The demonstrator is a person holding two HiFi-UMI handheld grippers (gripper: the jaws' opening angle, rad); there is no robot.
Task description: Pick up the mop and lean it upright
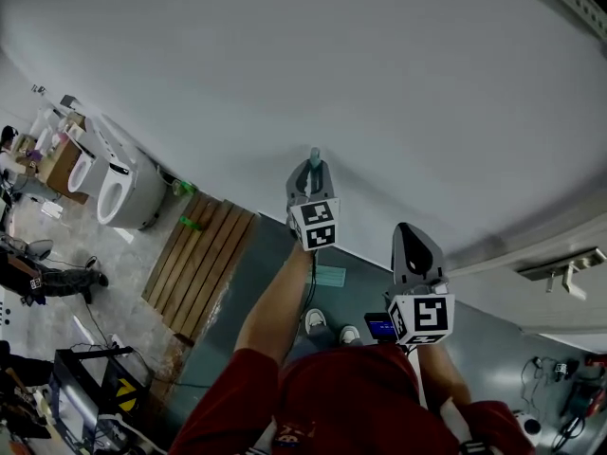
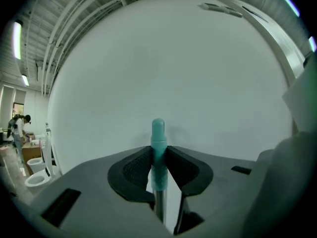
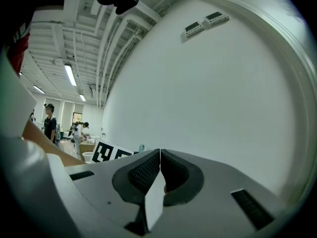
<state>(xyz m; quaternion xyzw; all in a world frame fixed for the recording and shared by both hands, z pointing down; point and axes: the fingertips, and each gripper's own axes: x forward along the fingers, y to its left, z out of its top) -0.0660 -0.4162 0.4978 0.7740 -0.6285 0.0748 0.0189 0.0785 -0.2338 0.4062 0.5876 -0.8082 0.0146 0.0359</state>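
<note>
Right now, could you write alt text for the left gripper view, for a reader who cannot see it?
The left tool grips the teal top of the mop handle in front of a plain white wall. At far left stand white toilets and a person.

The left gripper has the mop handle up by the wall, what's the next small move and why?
Probably tip the mop handle the last bit toward the white wall, then let go. The left gripper has its fingers clamped on the handle's teal end, upright and close to the wall; whether it touches isn't clear.
</note>
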